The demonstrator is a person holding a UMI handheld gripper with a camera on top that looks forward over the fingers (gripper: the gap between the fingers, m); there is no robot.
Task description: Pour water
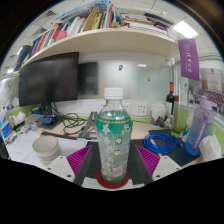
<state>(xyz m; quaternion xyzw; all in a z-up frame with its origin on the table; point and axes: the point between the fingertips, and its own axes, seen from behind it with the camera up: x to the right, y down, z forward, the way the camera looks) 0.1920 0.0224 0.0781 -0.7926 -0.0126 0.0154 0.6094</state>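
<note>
Your gripper (113, 170) is clenched on the water bottle (113, 135): the left pad (84, 161) and the right pad (142, 161) both press against the lower body of the bottle, one at each side. The bottle stands upright between the fingers, clear-walled with a green tint, a white cap (114, 94) on top and a red band at its base (the liquid level inside cannot be read reliably). Take the bottle as your reference for all else. To its left, on the desk (30, 150), sits a pale bowl (46, 148), well apart from it. Behind the bottle and to its left stands a dark monitor (50, 78). To its right lies a coil of blue cable (159, 142), and farther right stands a purple bottle (200, 128). Above the bottle runs a shelf (105, 41) loaded with books (72, 25).
</note>
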